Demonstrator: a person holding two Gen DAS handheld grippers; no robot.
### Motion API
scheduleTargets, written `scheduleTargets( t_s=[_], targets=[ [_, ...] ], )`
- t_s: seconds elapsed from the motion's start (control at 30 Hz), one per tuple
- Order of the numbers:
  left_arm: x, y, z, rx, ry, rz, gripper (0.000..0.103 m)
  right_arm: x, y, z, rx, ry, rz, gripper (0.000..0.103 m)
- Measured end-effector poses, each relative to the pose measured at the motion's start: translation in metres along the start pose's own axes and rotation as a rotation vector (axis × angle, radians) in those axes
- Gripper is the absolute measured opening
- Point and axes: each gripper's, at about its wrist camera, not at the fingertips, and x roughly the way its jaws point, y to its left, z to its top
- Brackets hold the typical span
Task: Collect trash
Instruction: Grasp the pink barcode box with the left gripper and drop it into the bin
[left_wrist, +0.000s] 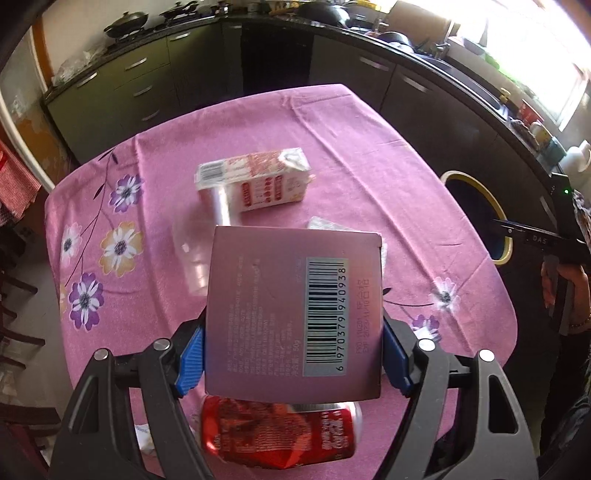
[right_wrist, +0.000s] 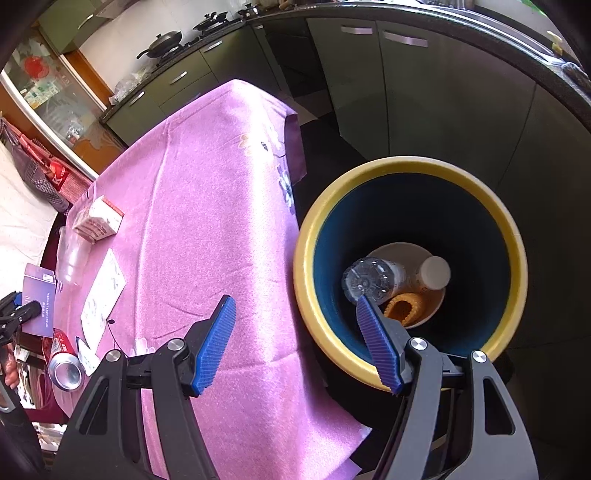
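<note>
My left fingers (left_wrist: 291, 360) pinch one mauve box (left_wrist: 295, 314), barcode face up, lifted off the table (left_wrist: 369, 155). Beyond them lie one red-and-white carton (left_wrist: 258, 181), one clear bottle (left_wrist: 199, 254) and one white wrapper (left_wrist: 328, 224); one red can (left_wrist: 280, 435) lies under them. My right fingers (right_wrist: 295, 345) are spread, empty, over the edge of one yellow-rimmed bin (right_wrist: 517, 258) holding a bottle (right_wrist: 373, 278) and a bowl (right_wrist: 432, 314).
</note>
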Motion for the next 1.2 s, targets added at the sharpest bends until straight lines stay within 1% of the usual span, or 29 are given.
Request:
scheduleTargets(
  t_s=[0.17,0.3,0.4,0.5,0.63,0.77,0.93,0.97,1.03,1.13,1.2],
  targets=[
    [-0.002,-0.067,0.030,0.132,-0.030,-0.079,0.073,-0.022,-0.022,-0.004,0.032,-0.042,-0.020,0.068],
    [0.008,-0.133,0.060,0.238,-0.041,-0.163,0.073,-0.040,-0.047,-0.011,0.067,-0.074,-0.032,0.068],
    [0.027,-0.184,0.082,0.307,-0.027,-0.220,0.073,-0.050,-0.067,-0.019,0.097,-0.091,-0.041,0.068],
    [0.056,-0.230,0.100,0.352,0.009,-0.255,0.073,-0.056,-0.085,-0.028,0.127,-0.094,-0.051,0.068],
    [0.104,-0.283,0.120,0.385,0.059,-0.258,0.073,-0.066,-0.104,-0.041,0.158,-0.105,-0.066,0.068],
    [0.144,-0.323,0.133,0.402,0.075,-0.240,0.073,-0.078,-0.120,-0.053,0.184,-0.117,-0.087,0.068],
    [0.170,-0.345,0.145,0.389,0.071,-0.211,0.074,-0.090,-0.132,-0.061,0.202,-0.121,-0.106,0.070],
    [0.169,-0.345,0.145,0.385,0.070,-0.212,0.077,-0.091,-0.133,-0.063,0.203,-0.122,-0.107,0.070],
    [0.160,-0.341,0.146,0.373,0.053,-0.224,0.082,-0.092,-0.133,-0.064,0.202,-0.121,-0.106,0.070],
    [0.136,-0.325,0.145,0.374,0.020,-0.248,0.090,-0.090,-0.129,-0.064,0.192,-0.115,-0.101,0.071],
    [0.114,-0.310,0.144,0.359,-0.001,-0.266,0.090,-0.088,-0.126,-0.062,0.183,-0.114,-0.093,0.071]
  ],
)
